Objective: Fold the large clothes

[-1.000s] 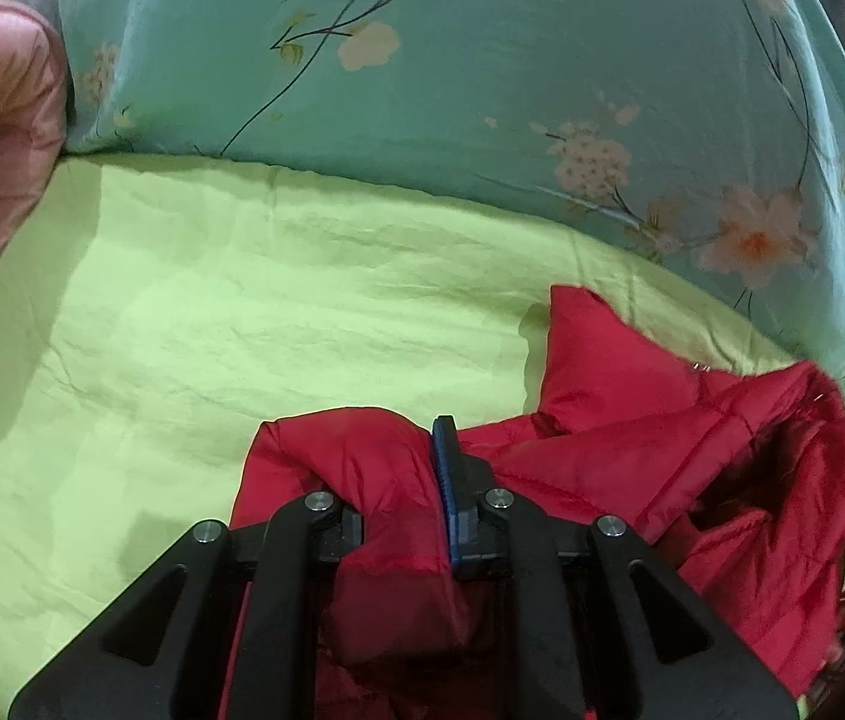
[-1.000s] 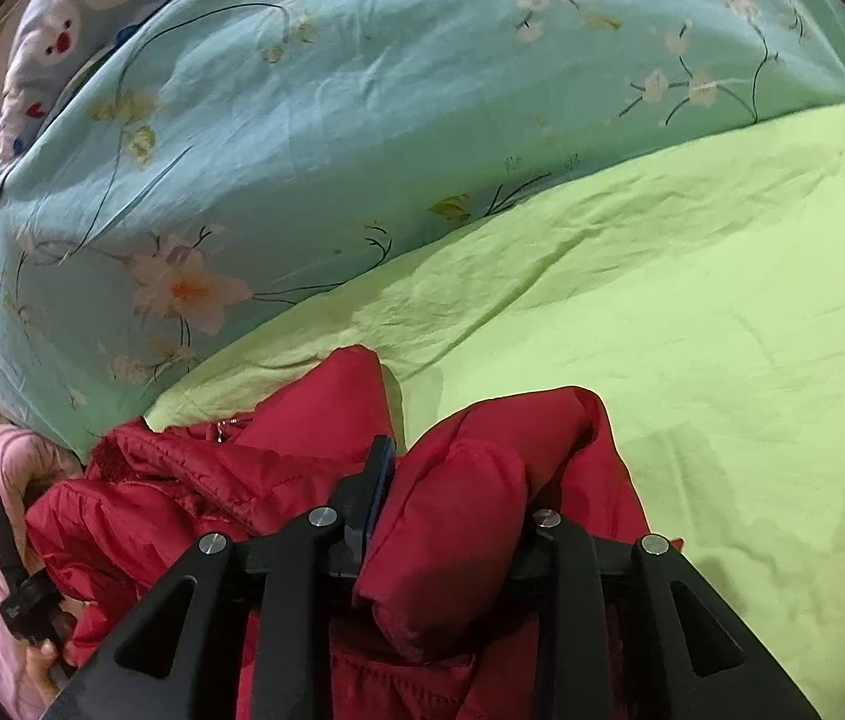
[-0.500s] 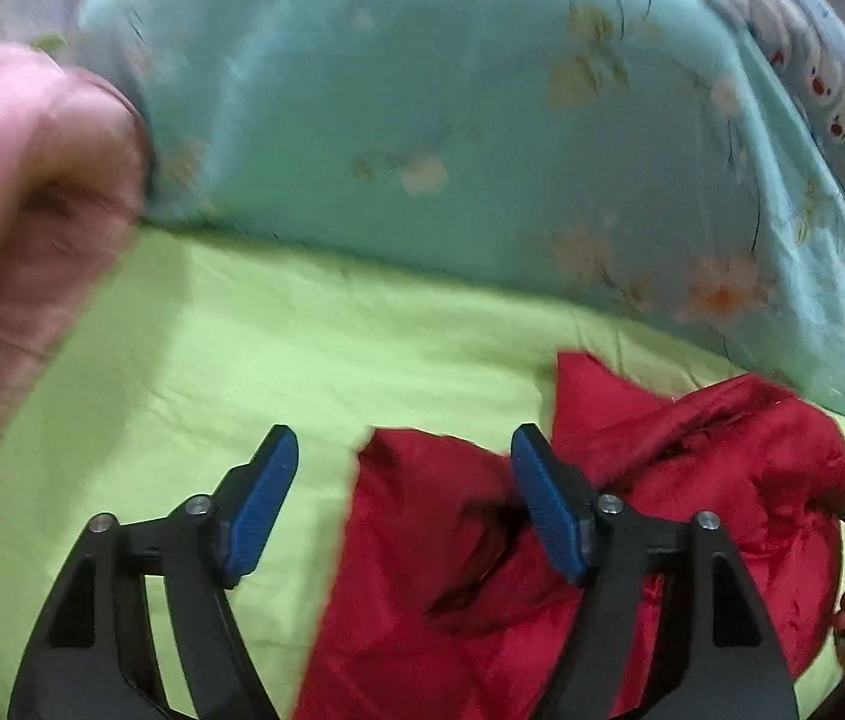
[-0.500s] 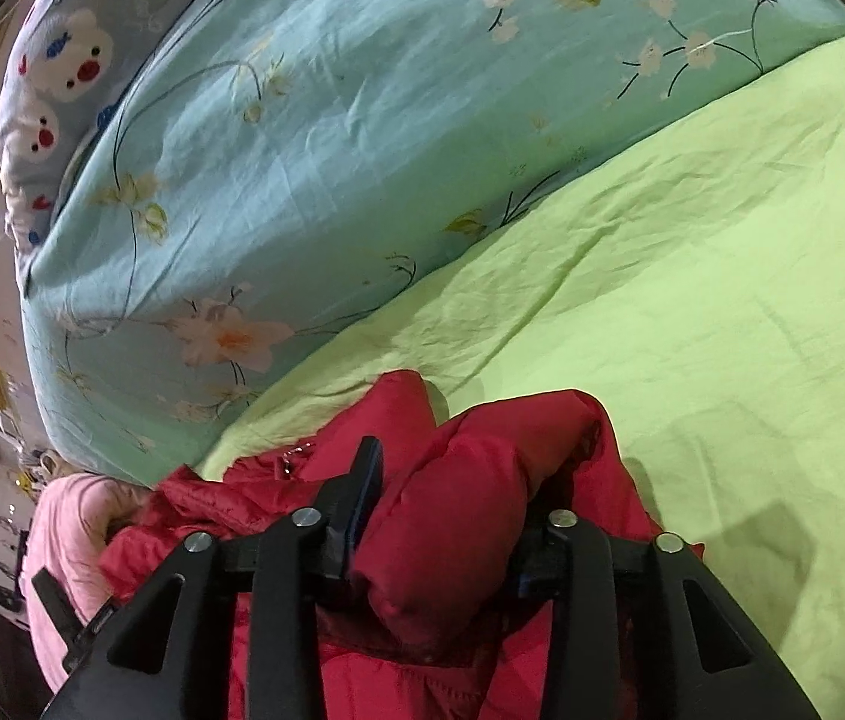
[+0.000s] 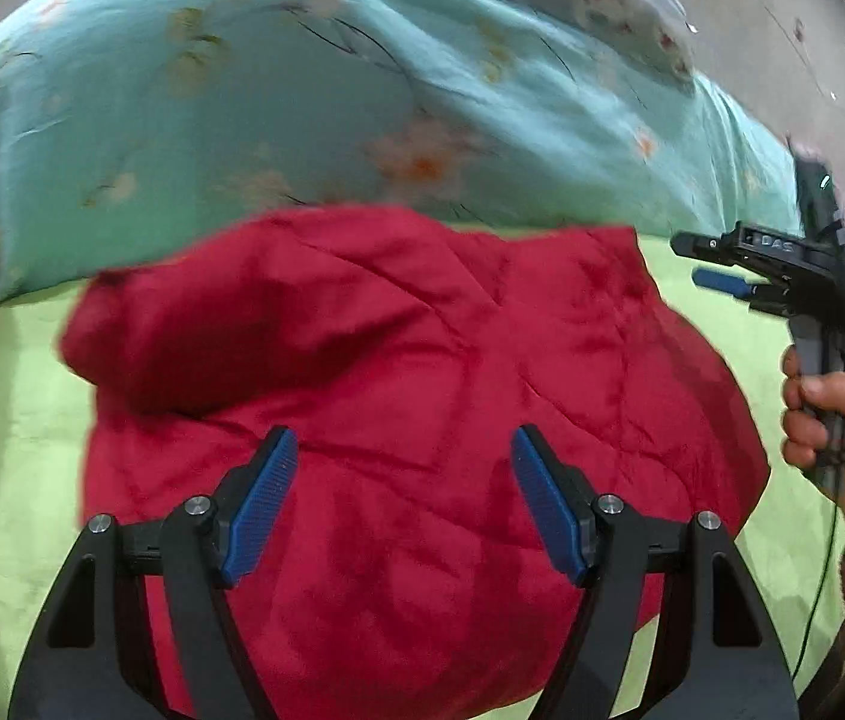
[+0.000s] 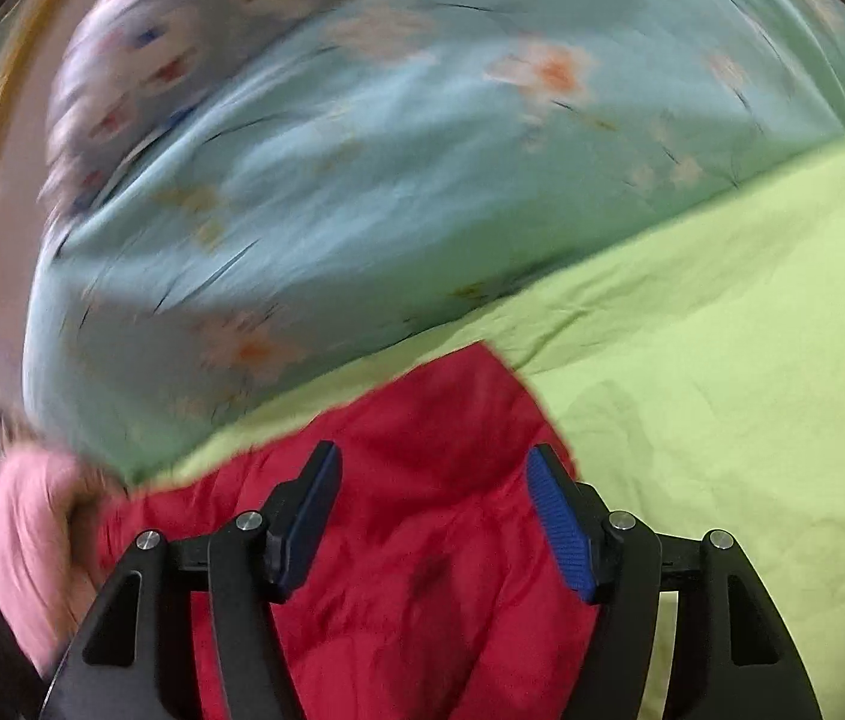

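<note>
A red padded jacket (image 5: 410,372) lies bunched in a broad heap on the lime-green bed sheet (image 5: 8,480). My left gripper (image 5: 404,504) is open and empty above the jacket's near part, its blue pads (image 5: 257,504) spread wide. My right gripper (image 6: 431,522) is open and empty over the jacket's edge (image 6: 422,432). The right gripper also shows in the left wrist view (image 5: 746,276), held in a hand at the jacket's right side with its jaws apart.
A teal floral quilt (image 5: 242,96) is piled along the far side of the bed. A patterned pillow (image 6: 140,78) lies behind it. A pink sleeve (image 6: 20,534) is at the left. Green sheet (image 6: 722,360) stretches right of the jacket.
Both grippers held jacket folds a second ago. The left opened first, then the right; both have pulled back and the jacket now lies loose on the sheet.
</note>
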The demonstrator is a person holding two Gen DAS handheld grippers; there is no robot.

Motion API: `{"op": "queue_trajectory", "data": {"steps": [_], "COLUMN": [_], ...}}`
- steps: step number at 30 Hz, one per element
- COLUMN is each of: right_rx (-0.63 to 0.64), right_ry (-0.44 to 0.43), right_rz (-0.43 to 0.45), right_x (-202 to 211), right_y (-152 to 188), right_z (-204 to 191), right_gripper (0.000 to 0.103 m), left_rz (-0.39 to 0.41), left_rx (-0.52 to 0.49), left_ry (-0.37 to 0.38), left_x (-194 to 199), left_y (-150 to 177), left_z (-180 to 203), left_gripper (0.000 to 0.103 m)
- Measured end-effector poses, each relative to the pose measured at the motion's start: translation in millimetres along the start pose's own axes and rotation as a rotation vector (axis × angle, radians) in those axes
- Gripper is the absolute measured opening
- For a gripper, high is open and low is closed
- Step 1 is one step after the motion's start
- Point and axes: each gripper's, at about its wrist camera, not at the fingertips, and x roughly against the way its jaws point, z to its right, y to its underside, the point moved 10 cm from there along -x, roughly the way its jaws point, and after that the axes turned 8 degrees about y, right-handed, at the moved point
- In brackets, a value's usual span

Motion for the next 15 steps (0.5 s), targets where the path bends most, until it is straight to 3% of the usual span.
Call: {"op": "queue_trajectory", "data": {"steps": [5, 8, 11, 15], "right_rx": [0.276, 0.434, 0.524, 0.527], "right_ry": [-0.002, 0.043, 0.110, 0.167], "right_rz": [-0.043, -0.066, -0.072, -0.082], "right_x": [5, -7, -27, -48], "right_y": [62, 95, 109, 99], "right_z": [-52, -68, -71, -66], "right_gripper": [0.066, 0.066, 0.066, 0.066], "left_rz": [-0.026, -0.055, -0.091, -0.099], "left_rx": [0.021, 0.020, 0.019, 0.063], "left_ry": [-0.023, -0.052, -0.081, -0.118], "left_x": [-19, -31, -48, -61], "left_y": [10, 13, 16, 10], "left_z": [-5, -19, -36, -59], "left_gripper": [0.074, 0.076, 0.082, 0.083]}}
